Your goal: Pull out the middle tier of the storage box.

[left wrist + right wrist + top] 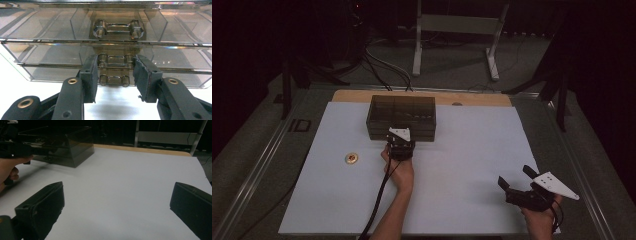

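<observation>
My left gripper [115,72] brackets the middle drawer handle [115,60] – long axis crossways, frame centre – pads beside its ends (grip unconfirmed); right gripper [116,202] released.

A wooden desk [482,99] is carrying a white sheet [462,165] covering most of it. Sitting on the sheet are a smoky transparent drawer box [401,116] and, left of it, a small round coin-like disc [351,158].

Left hand-held gripper [115,72] reaches forward, jaws half-closed; right hand-held gripper [117,207] rests wide open.
</observation>
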`<action>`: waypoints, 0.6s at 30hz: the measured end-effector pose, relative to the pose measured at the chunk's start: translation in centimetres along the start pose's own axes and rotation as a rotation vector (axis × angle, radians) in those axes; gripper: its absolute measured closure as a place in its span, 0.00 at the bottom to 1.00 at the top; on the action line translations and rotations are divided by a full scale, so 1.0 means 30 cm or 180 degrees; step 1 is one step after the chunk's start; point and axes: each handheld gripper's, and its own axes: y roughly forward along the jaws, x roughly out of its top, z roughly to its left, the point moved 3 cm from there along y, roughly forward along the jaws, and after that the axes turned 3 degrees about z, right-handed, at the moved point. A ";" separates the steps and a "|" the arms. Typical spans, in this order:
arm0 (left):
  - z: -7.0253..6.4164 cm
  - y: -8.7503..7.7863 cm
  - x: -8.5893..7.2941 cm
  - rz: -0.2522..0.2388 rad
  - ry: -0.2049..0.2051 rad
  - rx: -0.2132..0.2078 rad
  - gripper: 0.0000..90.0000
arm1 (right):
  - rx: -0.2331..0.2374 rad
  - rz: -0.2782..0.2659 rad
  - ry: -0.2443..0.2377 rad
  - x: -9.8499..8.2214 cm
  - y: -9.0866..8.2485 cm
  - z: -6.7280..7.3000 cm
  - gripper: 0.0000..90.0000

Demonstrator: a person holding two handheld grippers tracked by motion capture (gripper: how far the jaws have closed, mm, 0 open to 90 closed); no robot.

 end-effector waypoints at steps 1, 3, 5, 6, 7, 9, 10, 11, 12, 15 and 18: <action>0.000 0.000 0.000 0.0000 0.0000 0.0000 0.64 | 0.0002 0.0003 -0.0001 0.000 0.000 0.000 0.00; -0.001 0.000 -0.001 -0.0002 -0.0001 0.0005 0.64 | 0.0002 0.0002 -0.0006 0.000 0.000 0.001 0.00; -0.001 -0.002 -0.001 0.0003 -0.0001 -0.0003 0.64 | 0.0000 0.0002 -0.0007 0.000 0.000 0.000 0.00; -0.001 -0.004 -0.001 0.0008 0.0000 -0.0001 0.64 | -0.0001 0.0000 0.0002 0.000 0.000 0.000 0.00; -0.002 -0.006 -0.002 0.0005 -0.0004 -0.0004 0.64 | -0.0003 -0.0001 0.0007 0.000 0.000 -0.001 0.00; -0.001 -0.011 -0.005 0.0003 -0.0003 -0.0001 0.64 | -0.0004 -0.0001 0.0008 0.000 0.000 -0.001 0.00; -0.001 -0.015 -0.006 0.0004 0.0002 0.0004 0.65 | -0.0003 0.0000 0.0007 0.000 0.000 -0.001 0.00; -0.002 -0.019 -0.007 -0.0003 0.0003 0.0009 0.65 | -0.0003 -0.0001 0.0005 0.000 0.000 -0.001 0.00; -0.004 -0.031 -0.008 -0.0054 0.0028 -0.0070 0.65 | -0.0001 0.0002 0.0005 -0.001 0.000 0.000 0.00; -0.013 -0.056 -0.004 -0.0120 0.0026 -0.0061 0.99 | -0.0001 -0.0004 0.0002 0.000 -0.001 0.000 0.00; -0.001 -0.046 -0.003 -0.0078 -0.0089 -0.0043 0.83 | 0.0000 0.0002 -0.0001 -0.001 -0.001 0.001 0.00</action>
